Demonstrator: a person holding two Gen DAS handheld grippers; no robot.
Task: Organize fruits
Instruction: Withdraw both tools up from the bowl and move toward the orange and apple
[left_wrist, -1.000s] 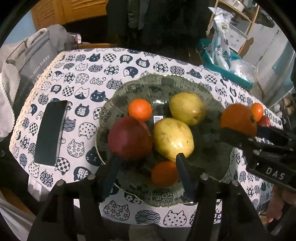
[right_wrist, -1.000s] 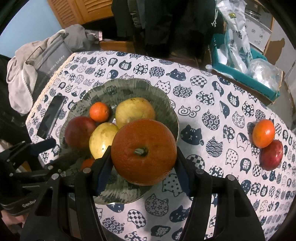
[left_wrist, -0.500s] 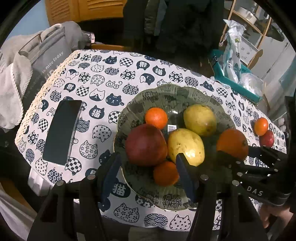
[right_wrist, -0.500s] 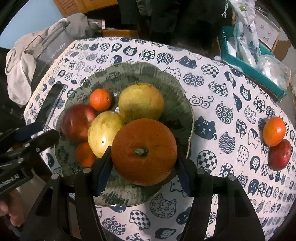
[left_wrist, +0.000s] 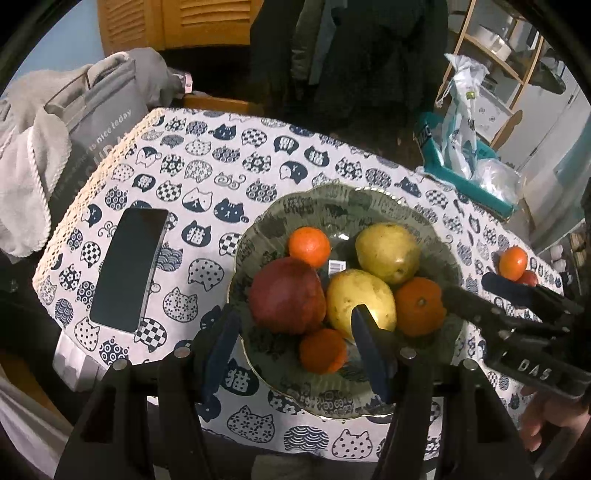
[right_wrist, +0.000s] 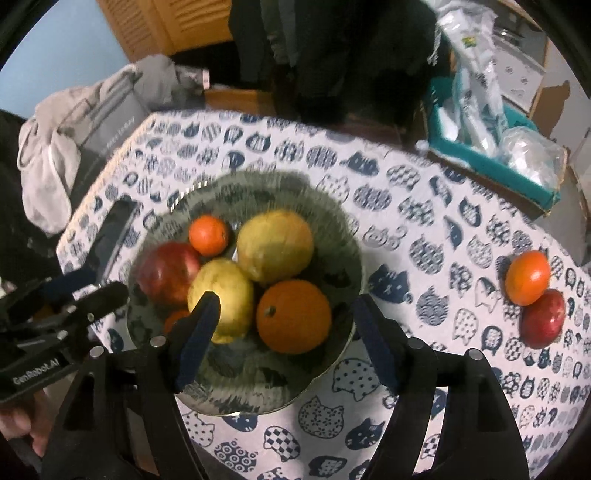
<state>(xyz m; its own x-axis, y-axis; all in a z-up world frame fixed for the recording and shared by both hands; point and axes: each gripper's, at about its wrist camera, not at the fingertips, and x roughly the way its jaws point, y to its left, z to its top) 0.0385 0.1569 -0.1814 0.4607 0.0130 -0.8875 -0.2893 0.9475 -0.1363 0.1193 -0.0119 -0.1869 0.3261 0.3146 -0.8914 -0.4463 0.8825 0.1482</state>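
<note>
Released a moment ago, the big orange (right_wrist: 294, 316) now sits in the bowl (right_wrist: 334, 229), and the right gripper (right_wrist: 284, 343) has just been opening; its pads stand clear on both sides, nothing clenched. The left gripper (left_wrist: 295, 350) hovers half-spread and empty over the bowl's near edge. 6 fruits are in. I judge this placing done; next, the small orange (right_wrist: 527, 277) and apple (right_wrist: 543, 318) on the cloth (right_wrist: 424, 206) to the right call for a reach and a gentle, centred squeeze.

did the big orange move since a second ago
Yes. The big orange was clamped in the right gripper above the plate's near rim; the jaws have just opened, and it now lies in the plate beside the yellow pears.
</note>
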